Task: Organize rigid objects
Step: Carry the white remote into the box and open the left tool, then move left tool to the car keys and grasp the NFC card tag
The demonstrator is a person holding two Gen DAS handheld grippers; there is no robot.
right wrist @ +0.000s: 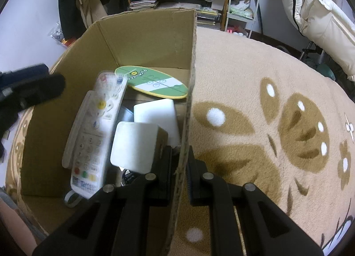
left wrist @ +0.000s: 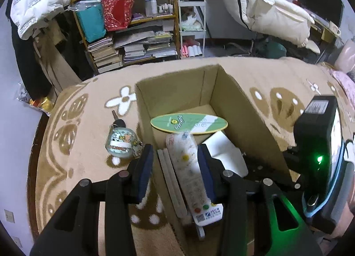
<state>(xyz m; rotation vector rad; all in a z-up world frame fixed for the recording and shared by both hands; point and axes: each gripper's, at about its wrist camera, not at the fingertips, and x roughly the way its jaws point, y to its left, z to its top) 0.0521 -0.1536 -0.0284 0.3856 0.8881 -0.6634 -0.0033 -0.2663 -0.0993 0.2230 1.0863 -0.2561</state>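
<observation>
your left gripper: fingers spread over the remote resting in the cardboard box on the bed | your right gripper: fingers pinching the box wall, probably steadying it | keychain outside, near the bed's left edge, likely next

Remote inside box; keychain on blanket, left of box.

One box, one remote, two white blocks, one keyring.
</observation>
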